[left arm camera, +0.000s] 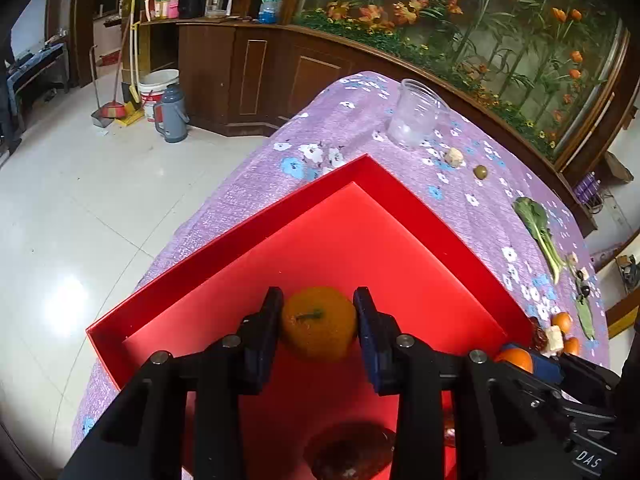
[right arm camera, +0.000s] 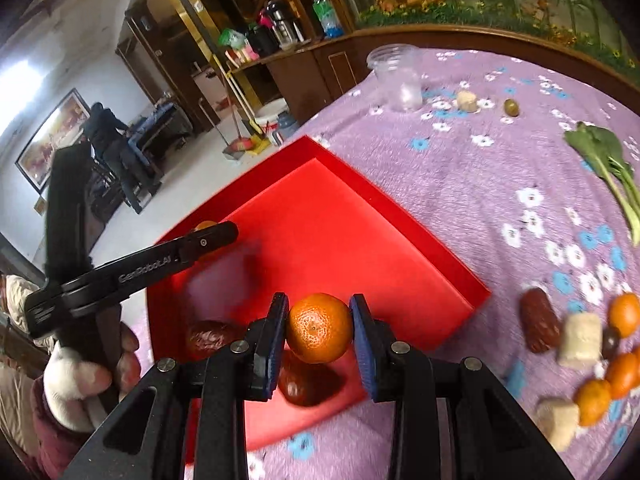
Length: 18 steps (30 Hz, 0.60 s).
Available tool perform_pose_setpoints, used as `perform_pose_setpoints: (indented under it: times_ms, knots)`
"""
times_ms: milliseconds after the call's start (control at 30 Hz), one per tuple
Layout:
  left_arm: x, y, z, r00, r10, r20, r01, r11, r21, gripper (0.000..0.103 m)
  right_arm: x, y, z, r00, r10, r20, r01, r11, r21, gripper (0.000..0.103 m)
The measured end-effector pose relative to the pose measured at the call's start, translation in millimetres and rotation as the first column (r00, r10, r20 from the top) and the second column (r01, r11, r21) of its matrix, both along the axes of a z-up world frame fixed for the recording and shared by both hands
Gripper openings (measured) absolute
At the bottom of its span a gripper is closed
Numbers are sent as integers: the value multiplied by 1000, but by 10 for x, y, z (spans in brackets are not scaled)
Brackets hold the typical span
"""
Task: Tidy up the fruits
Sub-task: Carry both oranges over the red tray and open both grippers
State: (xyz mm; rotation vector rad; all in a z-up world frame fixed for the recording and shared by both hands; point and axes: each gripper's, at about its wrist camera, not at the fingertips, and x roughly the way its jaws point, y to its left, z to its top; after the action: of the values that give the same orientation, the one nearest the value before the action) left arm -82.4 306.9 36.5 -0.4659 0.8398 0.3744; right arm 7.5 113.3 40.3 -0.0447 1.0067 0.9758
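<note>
My left gripper (left arm camera: 318, 320) is shut on a tangerine (left arm camera: 319, 323) with a green stem, held over the red box (left arm camera: 248, 226). My right gripper (right arm camera: 319, 328) is shut on another tangerine (right arm camera: 319, 328) above the near side of the red box (right arm camera: 452, 264). Two dark red dates (right arm camera: 212, 338) lie in the box below it; one date (left arm camera: 352, 450) shows under the left gripper. The left gripper (right arm camera: 208, 242) also shows in the right wrist view at the box's left side. The right gripper's tangerine (left arm camera: 516, 360) shows at right in the left wrist view.
On the purple flowered cloth (right arm camera: 460, 168): a clear plastic cup (right arm camera: 396, 76), a pale chunk (right arm camera: 467, 101), an olive (right arm camera: 511, 107), a green leaf (right arm camera: 608, 164), a date (right arm camera: 540, 324), several tangerines (right arm camera: 624, 314) and pale chunks (right arm camera: 580, 340) at right. The table edge drops to tiled floor at left.
</note>
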Motion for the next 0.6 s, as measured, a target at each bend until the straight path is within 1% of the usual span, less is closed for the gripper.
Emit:
perform_pose_setpoints:
  times_ms: [33,67,100,167,233,333,400,467,533,600]
  knots:
    - [-8,-2,-6,1000,-1,1,1,1000,-1,36,11,35,-11,1000,4,3,-4,1000,-4,36]
    - [-12,-5,-13,1000,-6,5,6,1000,-10,41,12,82,-23,1000,7,8,-7,1000,-9,36]
    - [-14,1,-2,1000,-8,10,8,1000,-18,49,19,91,-15,1000,13,4,-12,1000,-14,39]
    - [-45,1,30,1000,-2,25,2,1000,-10,54,42,97,7,1000,17,3,-17,1000,-8,45]
    - [-63,-2,48,999,3,39,-3,1000,-9,56,60,-7,85,1000,-7,19,7,1000,14,53]
    - [-160,-9,91,997,28,74,-27,1000,-11,57,119,-247,168,997,-75,29,74,997,37,53]
    - [-245,-22,118,994,45,96,-46,999,0,59,177,-386,217,988,-128,85,128,992,5,53]
    - [-369,-21,121,987,75,144,-73,997,-19,61,252,-409,230,979,-139,149,149,988,-52,53]
    - [-466,-60,107,974,79,213,-70,996,-47,63,332,-378,206,976,-127,176,143,986,-86,53]
    - [-487,-108,76,961,73,267,-54,995,-80,64,404,-246,118,974,-96,204,127,981,-148,53]
